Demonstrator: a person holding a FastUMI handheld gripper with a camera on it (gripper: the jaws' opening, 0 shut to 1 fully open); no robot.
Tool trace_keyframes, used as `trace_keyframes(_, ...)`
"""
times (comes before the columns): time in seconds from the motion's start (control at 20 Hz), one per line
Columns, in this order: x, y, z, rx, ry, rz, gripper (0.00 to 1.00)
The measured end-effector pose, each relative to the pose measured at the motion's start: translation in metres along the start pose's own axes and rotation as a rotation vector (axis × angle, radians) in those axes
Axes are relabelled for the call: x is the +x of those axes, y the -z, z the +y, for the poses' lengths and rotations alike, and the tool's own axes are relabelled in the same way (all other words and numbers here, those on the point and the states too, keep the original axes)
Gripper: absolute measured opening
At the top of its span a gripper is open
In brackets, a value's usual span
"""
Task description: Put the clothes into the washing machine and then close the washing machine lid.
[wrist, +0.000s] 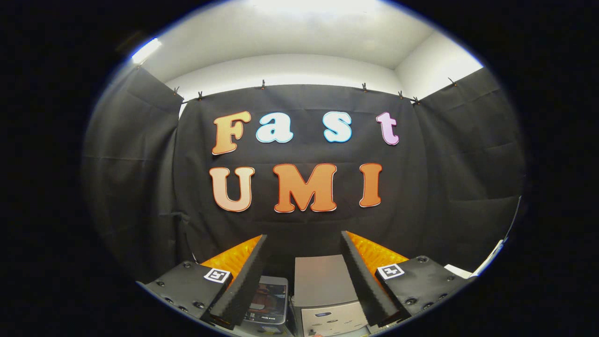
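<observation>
Tongs are seen spread wide at the bottom of the frame, nothing held or touched, fingers black-padded with orange sides. Between them, low centre, a grey washing machine is cut off by the frame edge; its lid state cannot be made out. A phone-like screen lies beside it, partly hidden behind the left finger. Square markers are carried on both finger mounts. Panel writing is too small to read. White edges at lower right cannot be identified.
</observation>
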State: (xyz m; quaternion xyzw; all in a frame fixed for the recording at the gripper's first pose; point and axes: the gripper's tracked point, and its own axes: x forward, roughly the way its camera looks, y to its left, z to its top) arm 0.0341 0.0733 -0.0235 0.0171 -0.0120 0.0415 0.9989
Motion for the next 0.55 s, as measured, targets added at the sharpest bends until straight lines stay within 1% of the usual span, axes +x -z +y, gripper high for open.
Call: trace_keyframes(0.55, 0.003, 0.001, 0.013, -0.025, 0.001, 0.003, 0.98)
